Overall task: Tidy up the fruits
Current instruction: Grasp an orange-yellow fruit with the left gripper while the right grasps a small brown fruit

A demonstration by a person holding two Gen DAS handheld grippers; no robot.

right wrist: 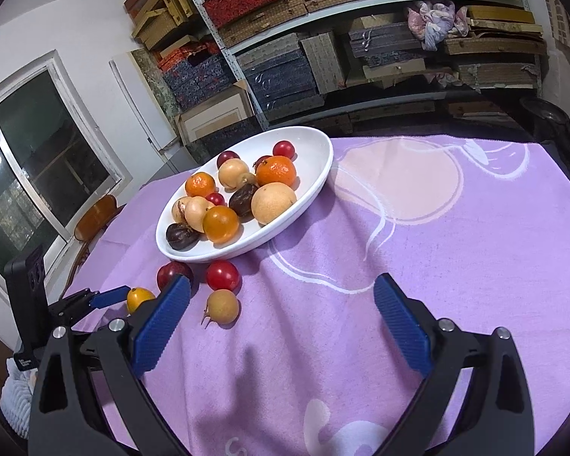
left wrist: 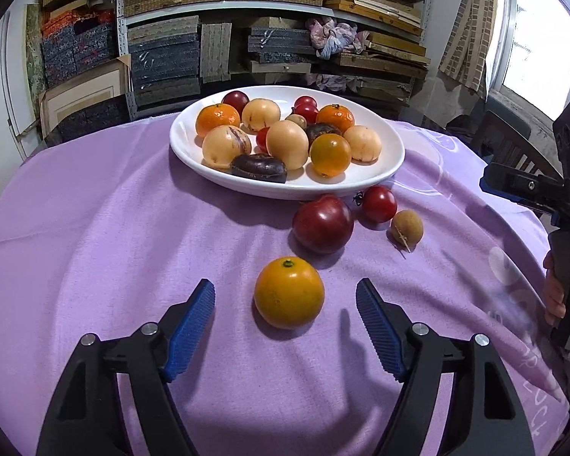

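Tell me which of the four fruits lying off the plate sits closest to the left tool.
The orange fruit: it lies alone on the cloth between the open left tool's fingers; the other three cluster farther off, near the plate.

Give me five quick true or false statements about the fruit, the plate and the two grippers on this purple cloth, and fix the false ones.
1. The white plate holds a pile of mixed fruit. True.
2. The left gripper is shut on the orange fruit. False: its jaws stand open, with the fruit between the fingertips and untouched.
3. Four fruits lie on the purple cloth outside the plate. True: the orange fruit, a large dark red fruit, a small red tomato and a small brown fruit.
4. The right gripper holds the small brown fruit. False: it is open and empty.
5. The plate is square. False: it is oval.
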